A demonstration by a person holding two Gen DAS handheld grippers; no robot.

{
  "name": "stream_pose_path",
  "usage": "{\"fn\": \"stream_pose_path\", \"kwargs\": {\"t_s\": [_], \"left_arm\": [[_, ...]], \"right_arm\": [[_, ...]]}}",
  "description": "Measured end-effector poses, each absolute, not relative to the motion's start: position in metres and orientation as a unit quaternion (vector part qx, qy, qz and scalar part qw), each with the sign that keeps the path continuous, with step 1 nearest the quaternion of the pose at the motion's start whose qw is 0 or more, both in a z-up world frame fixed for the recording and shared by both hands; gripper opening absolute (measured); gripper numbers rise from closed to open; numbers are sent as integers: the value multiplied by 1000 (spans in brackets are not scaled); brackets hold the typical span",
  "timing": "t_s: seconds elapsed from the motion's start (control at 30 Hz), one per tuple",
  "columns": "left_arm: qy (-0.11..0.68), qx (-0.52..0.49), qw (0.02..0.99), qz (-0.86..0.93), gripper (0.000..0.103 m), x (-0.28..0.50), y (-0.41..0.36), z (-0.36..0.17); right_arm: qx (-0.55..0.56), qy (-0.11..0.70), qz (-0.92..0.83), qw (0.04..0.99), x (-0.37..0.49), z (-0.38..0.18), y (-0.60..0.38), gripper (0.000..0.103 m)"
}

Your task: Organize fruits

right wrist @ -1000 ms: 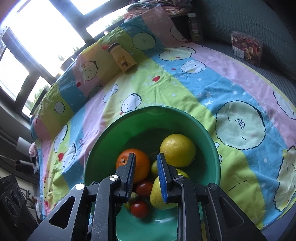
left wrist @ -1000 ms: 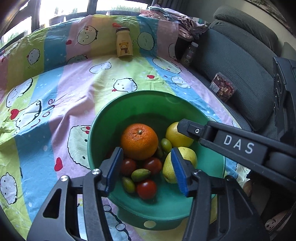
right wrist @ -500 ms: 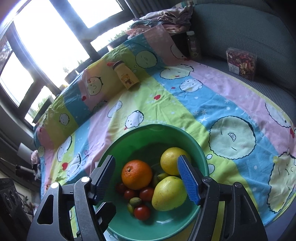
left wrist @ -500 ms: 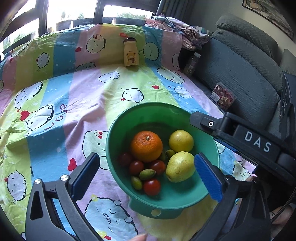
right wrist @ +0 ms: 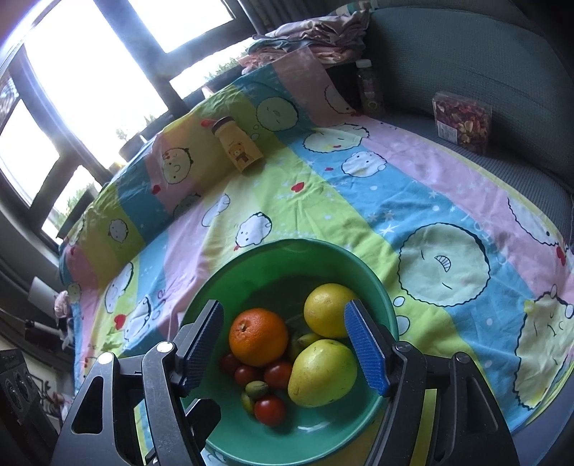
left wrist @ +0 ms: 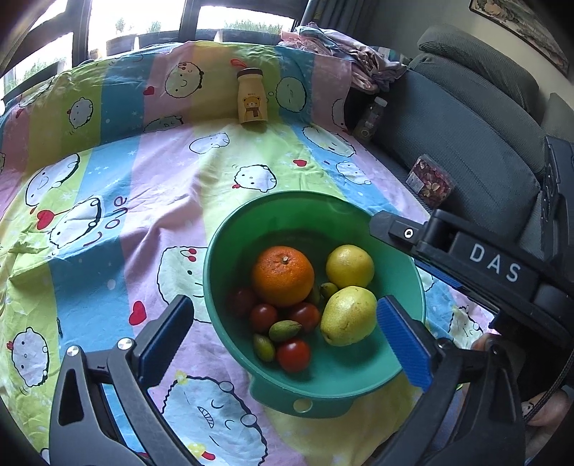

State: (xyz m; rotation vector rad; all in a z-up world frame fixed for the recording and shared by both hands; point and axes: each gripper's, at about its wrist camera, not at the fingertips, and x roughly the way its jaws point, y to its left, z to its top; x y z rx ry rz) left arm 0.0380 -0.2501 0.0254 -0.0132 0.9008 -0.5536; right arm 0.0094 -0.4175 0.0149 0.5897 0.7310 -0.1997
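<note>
A green bowl (left wrist: pixel 229 229) (right wrist: pixel 385 308) sits on a cartoon-print cloth. It holds an orange (left wrist: pixel 282 276) (right wrist: pixel 258 337), a yellow citrus (left wrist: pixel 349 266) (right wrist: pixel 328 310), a yellow pear (left wrist: pixel 348 315) (right wrist: pixel 323 372), several small red tomatoes (left wrist: pixel 293 355) (right wrist: pixel 269 410) and small green fruits (left wrist: pixel 285 330) (right wrist: pixel 257 389). My left gripper (left wrist: pixel 287 340) hangs above the bowl's near side, jaws wide open and empty. My right gripper (right wrist: pixel 287 344) hovers over the bowl, open, nothing touching its pads. Its black body with white letters (left wrist: pixel 495 269) crosses the left wrist view.
A yellow bear-print bottle (left wrist: pixel 252 97) (right wrist: pixel 237 145) stands at the far side of the cloth. A dark bottle (left wrist: pixel 369 120) (right wrist: pixel 369 88) and a clear box of dried snacks (left wrist: pixel 432 181) (right wrist: pixel 461 122) rest on the grey sofa (left wrist: pixel 466 118). Folded clothes (right wrist: pixel 315 27) lie behind.
Both grippers opened: the left from half open to fully wide, the right from nearly shut to well apart. Both pulled back a little, so the bowl looks smaller.
</note>
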Motion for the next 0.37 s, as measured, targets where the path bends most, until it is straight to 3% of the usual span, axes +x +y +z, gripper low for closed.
{"fn": "stream_pose_path", "kwargs": {"t_s": [0.37], "left_arm": [[427,-3,865,-265,102,36,-250,26]], "right_arm": [[286,353,-98,885,9,13,-419,71]]}}
